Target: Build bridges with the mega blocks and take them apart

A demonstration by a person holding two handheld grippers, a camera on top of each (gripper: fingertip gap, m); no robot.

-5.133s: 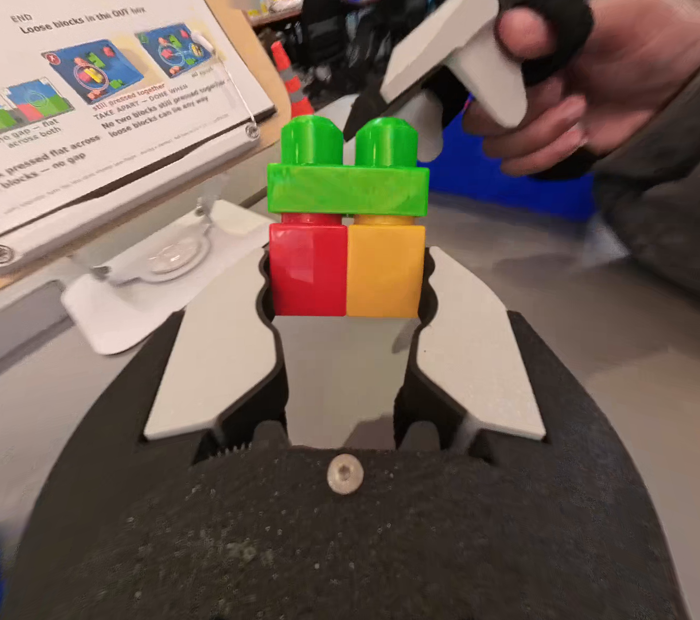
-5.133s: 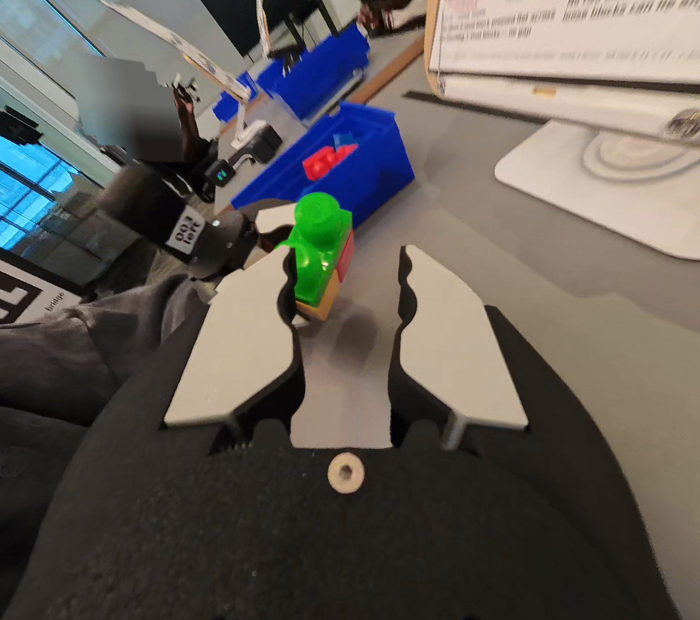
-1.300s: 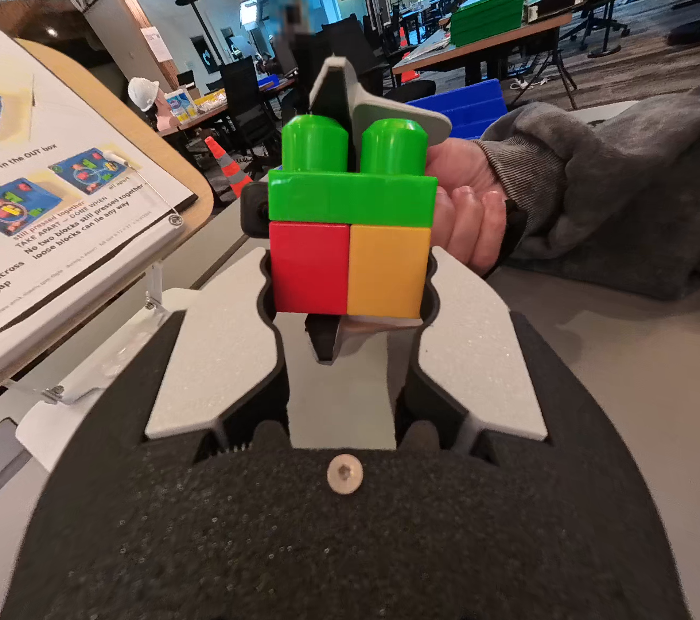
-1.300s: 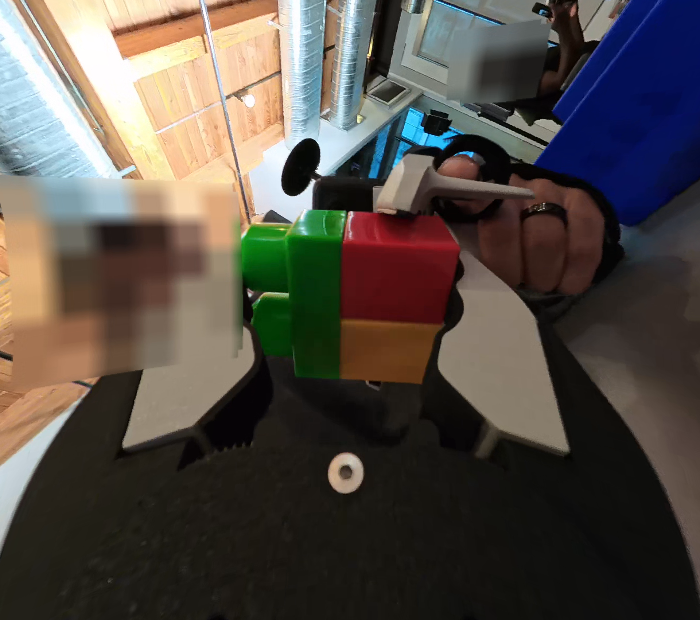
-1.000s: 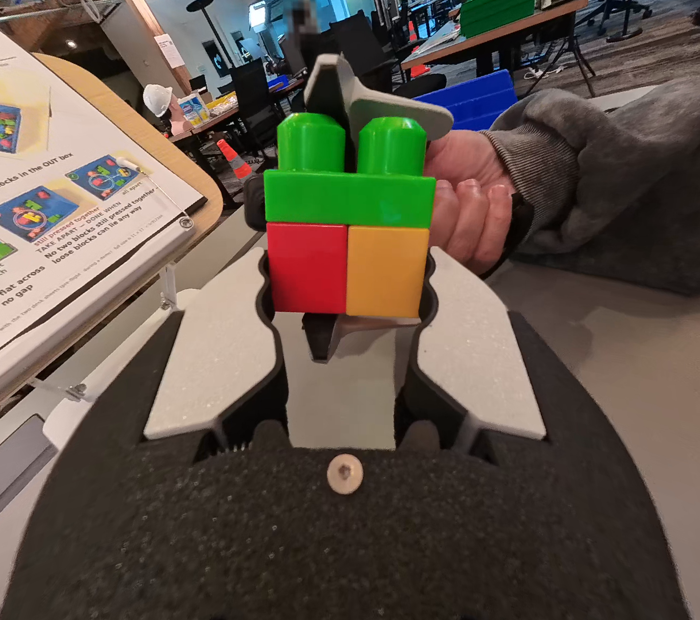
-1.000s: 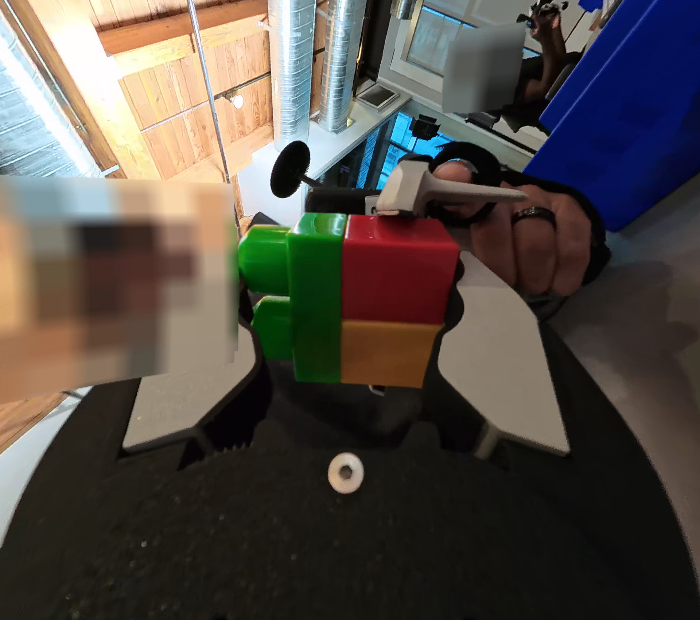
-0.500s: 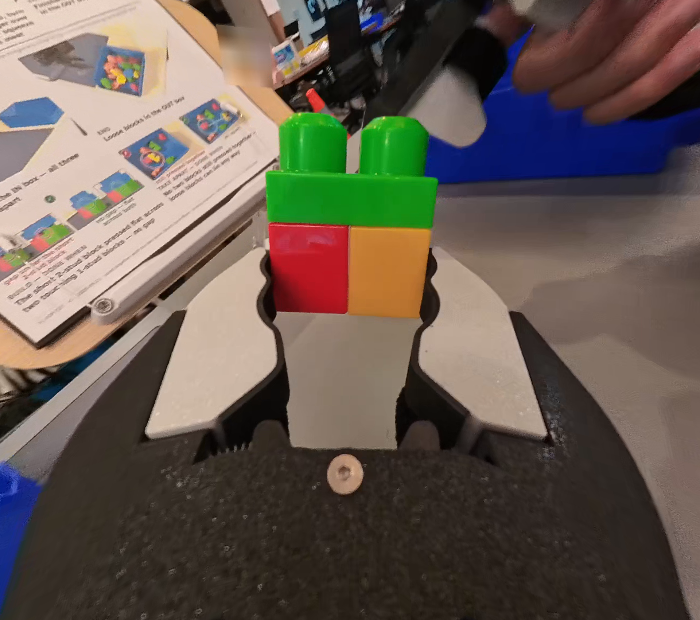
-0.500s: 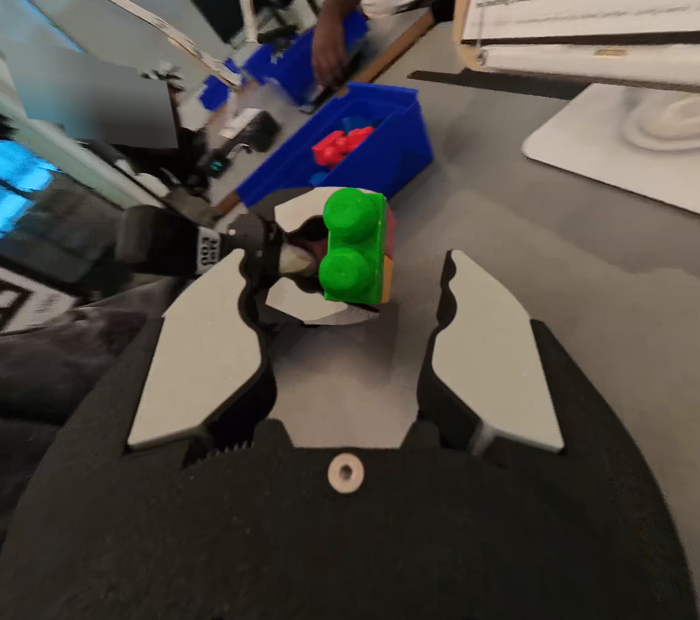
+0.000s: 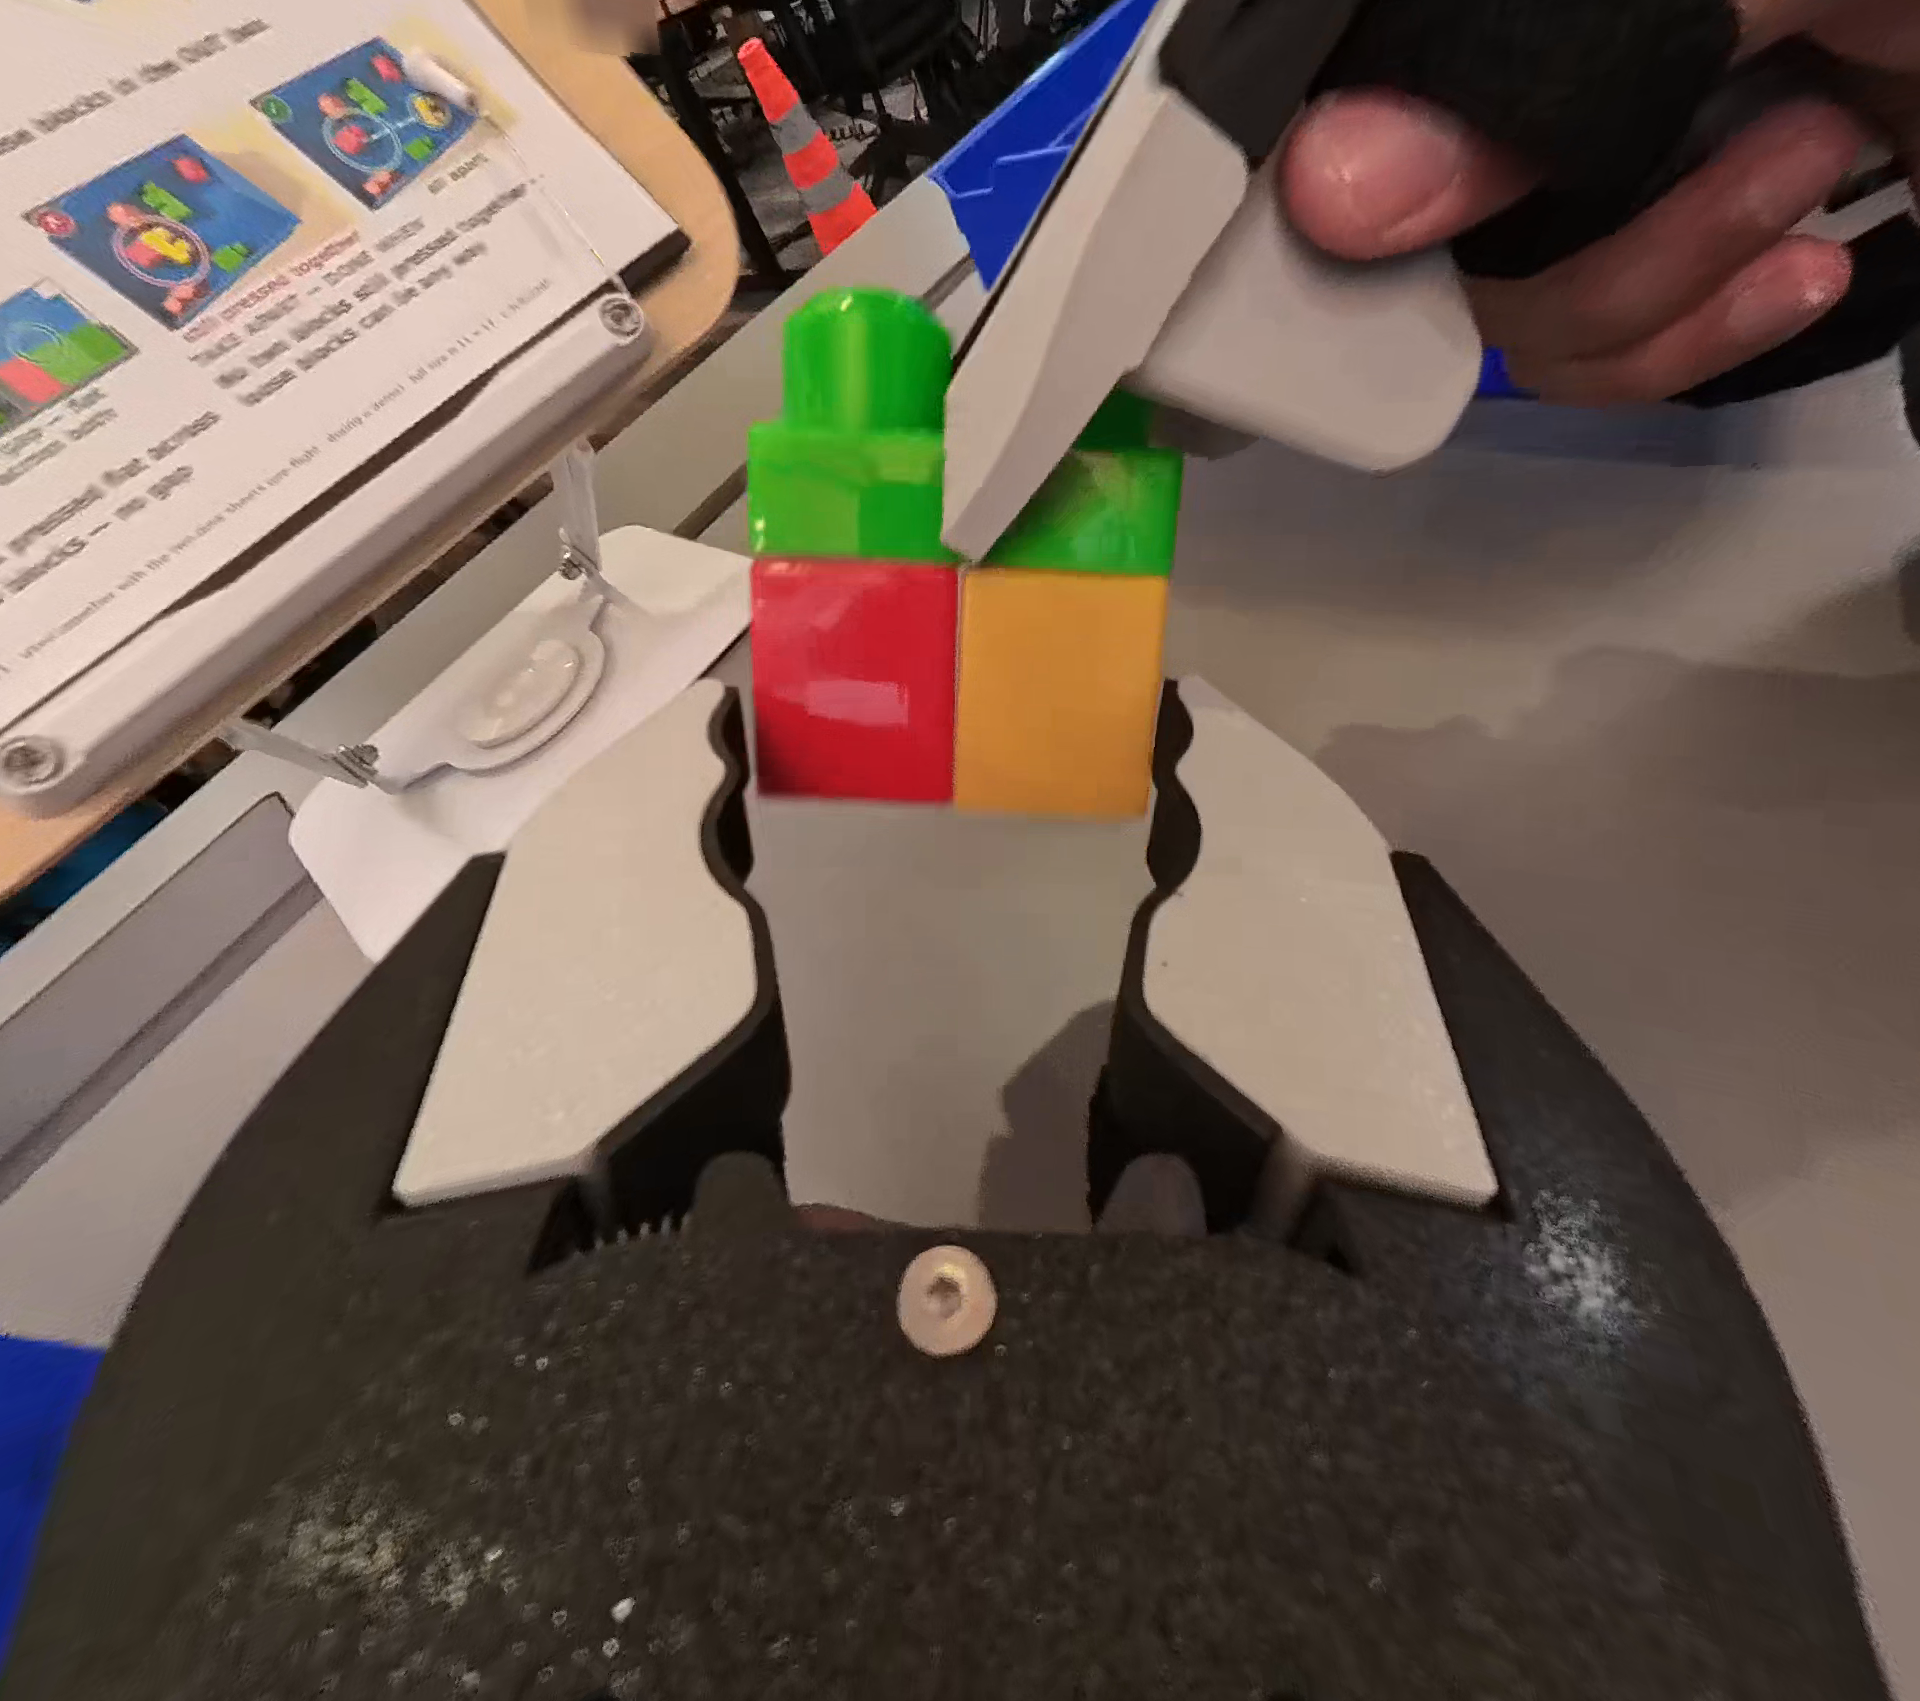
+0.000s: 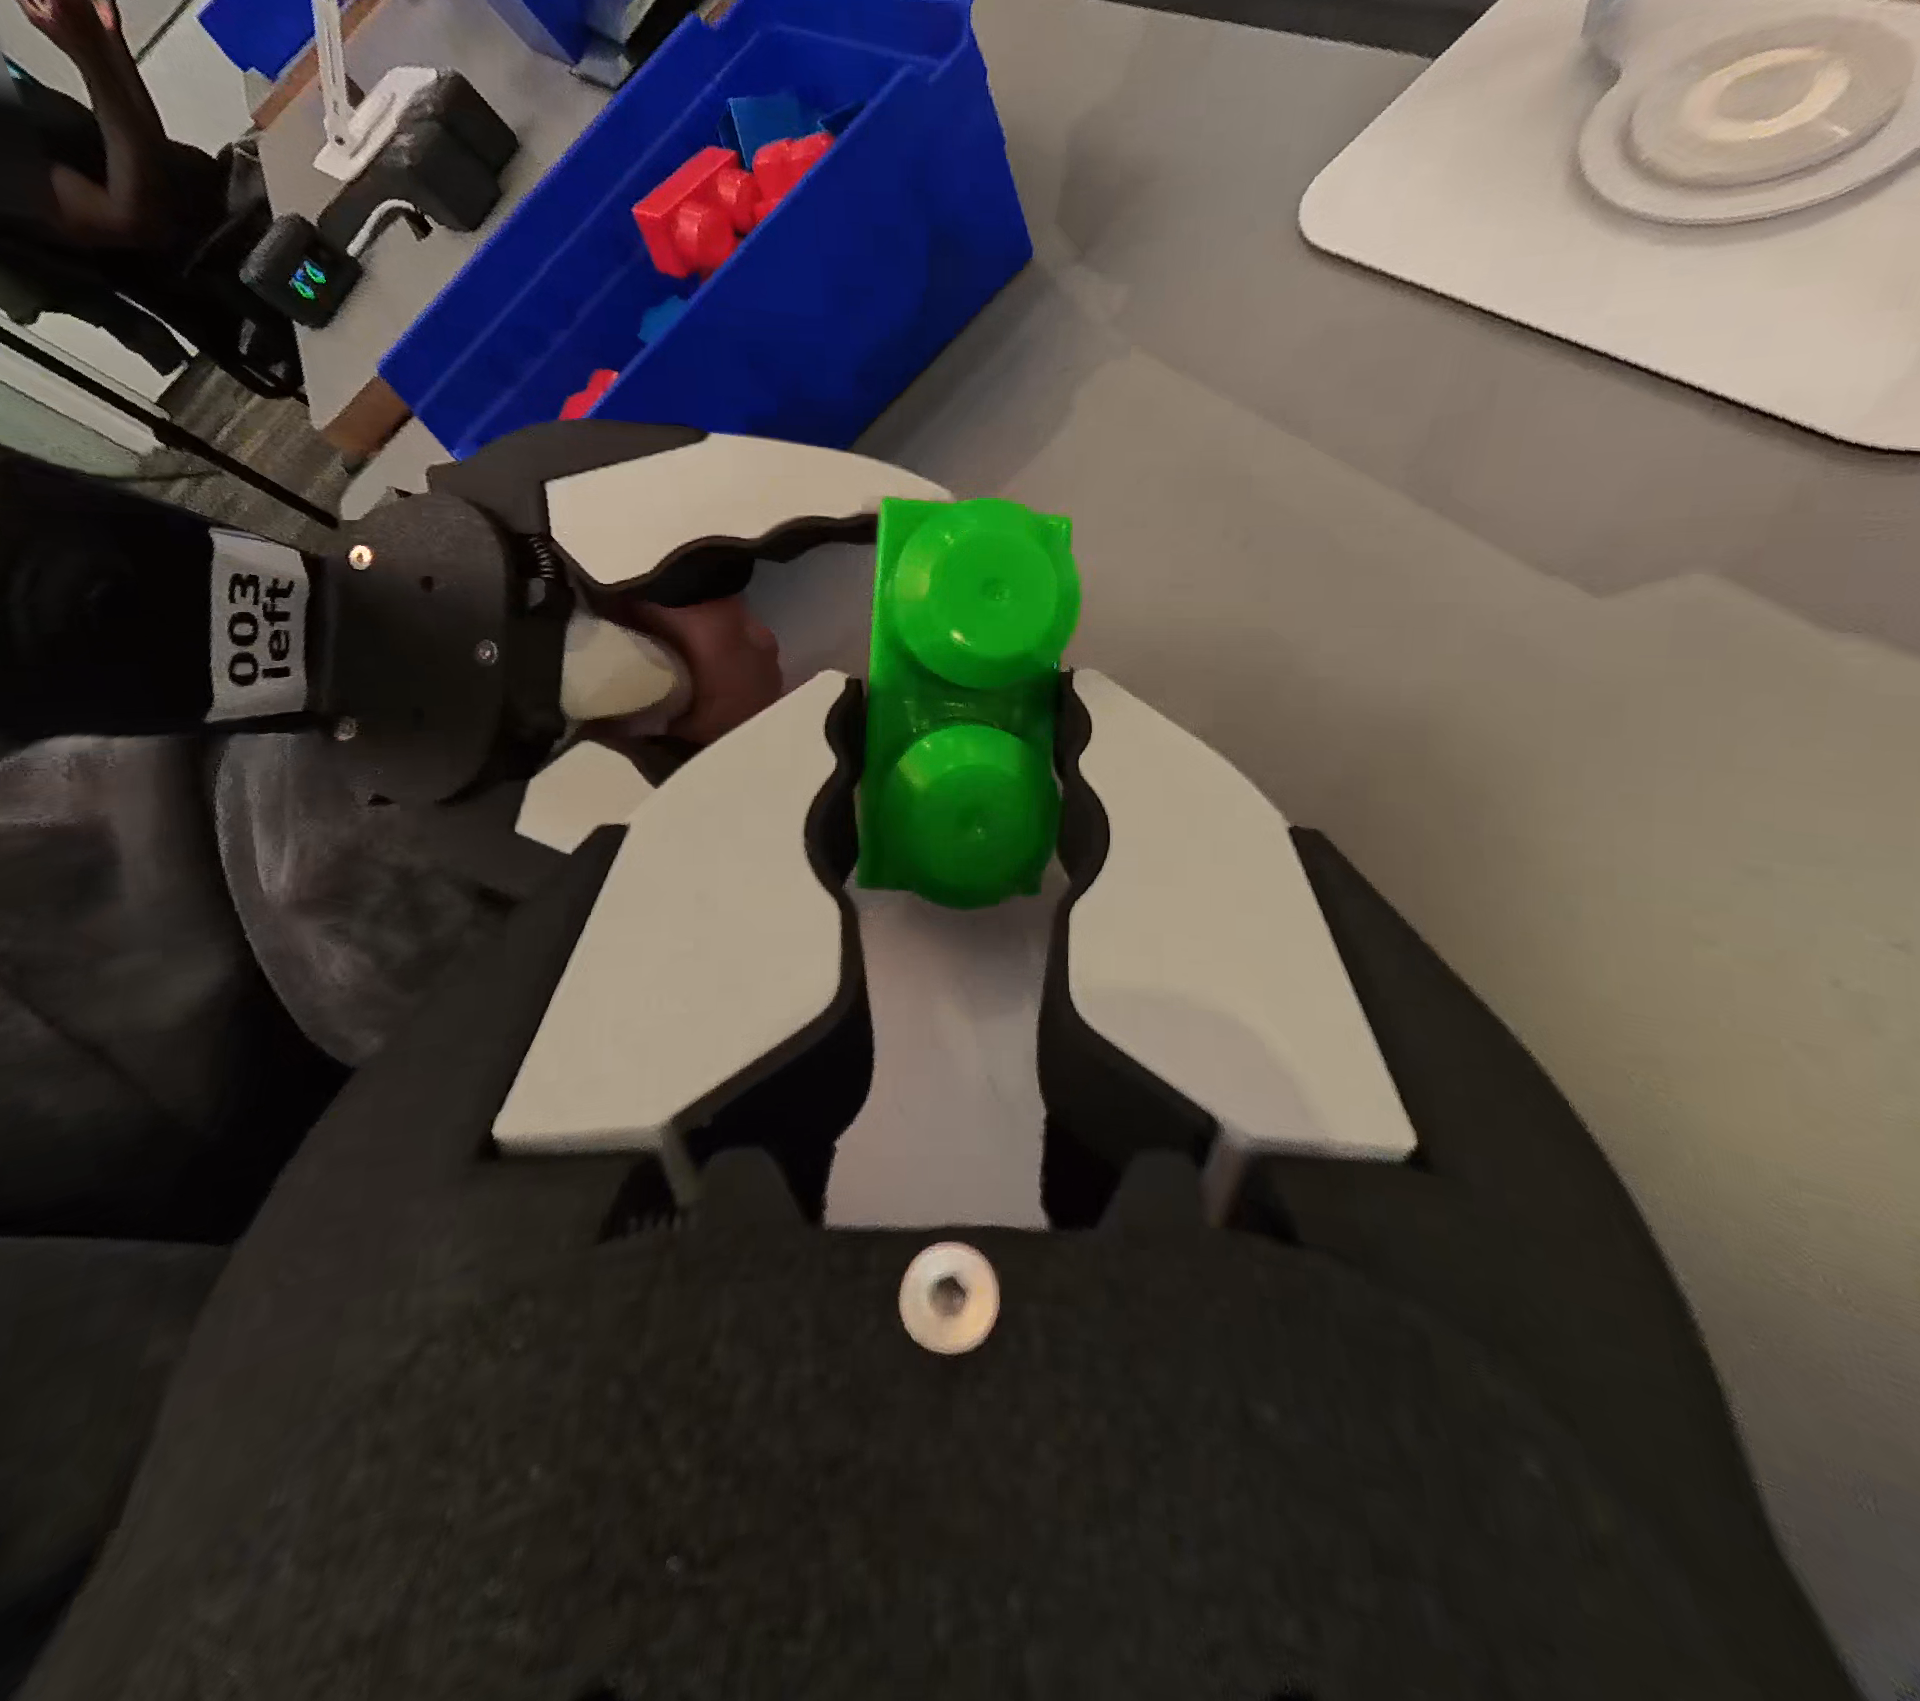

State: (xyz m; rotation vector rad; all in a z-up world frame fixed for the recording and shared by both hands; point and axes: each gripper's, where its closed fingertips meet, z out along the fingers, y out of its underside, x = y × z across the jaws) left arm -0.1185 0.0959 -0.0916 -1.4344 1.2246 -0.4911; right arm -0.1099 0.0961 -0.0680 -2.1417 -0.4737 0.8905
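**Bridge of three mega blocks, assembled, both grippers on it**

Bridge: green block (image 9: 862, 488) with two studs, pressed flat across red block (image 9: 852, 680) and yellow block (image 9: 1055, 690), no gap showing. Held above the grey table (image 9: 1558, 716).

Left gripper (image 9: 951, 752): clenched on the red and yellow pair from either side.

Right gripper (image 10: 956, 778): reaching down from above, grasping the green block across its narrow sides.

Status, as judged: building done; this grip suggests the taking-apart is starting, no block yet separated.

Nearby: blue bin (image 10: 883, 280) holding loose red and blue blocks; instruction board (image 9: 260, 197) on a white stand.
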